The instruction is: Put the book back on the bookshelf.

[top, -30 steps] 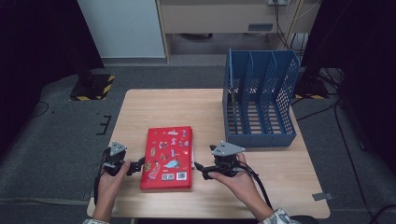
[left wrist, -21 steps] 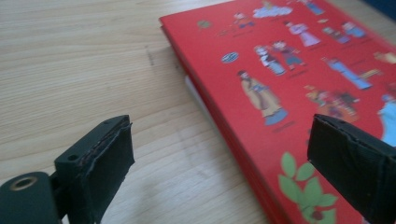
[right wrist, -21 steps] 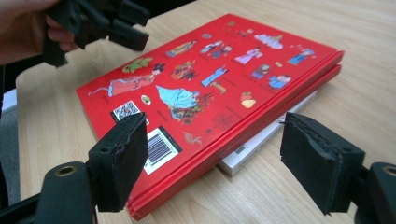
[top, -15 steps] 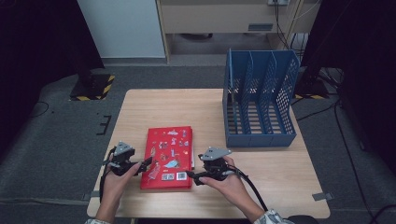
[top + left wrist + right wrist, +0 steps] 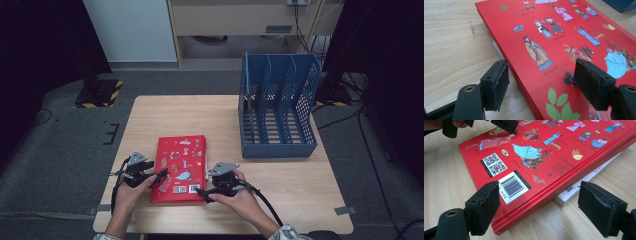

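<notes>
Left gripper — jaws just closing, not yet clamped — straddles the red book's left edge; right gripper, released, straddles its near-right corner.

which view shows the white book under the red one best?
The right gripper view: the white book juts out beneath the red book, its edge and a barcode visible. The left gripper view gives a white sliver; the high view a thin strip.

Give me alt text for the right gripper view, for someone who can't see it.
A red book with cartoon figures, a barcode and a QR code lies on a wooden table, with the right gripper open at its near corner, one black jaw over the cover and one beside it. A white book shows beneath.
</notes>
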Available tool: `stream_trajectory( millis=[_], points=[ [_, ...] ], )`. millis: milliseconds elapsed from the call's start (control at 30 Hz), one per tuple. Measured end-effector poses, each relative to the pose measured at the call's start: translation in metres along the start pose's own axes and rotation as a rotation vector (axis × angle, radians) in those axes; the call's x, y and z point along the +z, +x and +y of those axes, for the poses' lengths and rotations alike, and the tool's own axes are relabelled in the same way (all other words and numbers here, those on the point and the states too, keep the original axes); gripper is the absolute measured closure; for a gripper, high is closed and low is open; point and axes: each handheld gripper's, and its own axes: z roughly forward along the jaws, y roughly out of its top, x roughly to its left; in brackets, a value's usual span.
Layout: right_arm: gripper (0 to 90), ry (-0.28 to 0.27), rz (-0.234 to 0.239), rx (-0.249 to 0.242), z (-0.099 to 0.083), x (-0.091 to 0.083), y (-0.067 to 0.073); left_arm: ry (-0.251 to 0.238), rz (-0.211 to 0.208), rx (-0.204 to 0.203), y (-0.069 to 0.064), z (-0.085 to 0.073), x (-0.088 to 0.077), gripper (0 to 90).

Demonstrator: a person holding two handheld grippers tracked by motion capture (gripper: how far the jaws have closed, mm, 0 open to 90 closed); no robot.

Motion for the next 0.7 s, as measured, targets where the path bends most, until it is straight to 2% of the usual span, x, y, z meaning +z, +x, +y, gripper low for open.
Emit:
stream_trajectory(
  millis=[200,267,467,700],
  points=[
    [13.4,0.020,0.007,0.005,0.000,0.008,0.003,0.006,-0.022,0.002,0.001,0.001,0.004,24.2],
    [12.4,0.023,0.003,0.004,0.000,0.012,0.003,0.004,-0.033,-0.010,0.002,0.001,0.006,22.8],
    [9.3,0.027,0.005,0.021,0.004,0.018,-0.002,0.013,-0.048,-0.003,0.005,0.004,0.012,16.2],
    [6.5,0.022,0.015,0.081,0.009,0.031,-0.015,0.012,-0.081,-0.009,0.012,0.006,0.018,10.4]
  ],
)
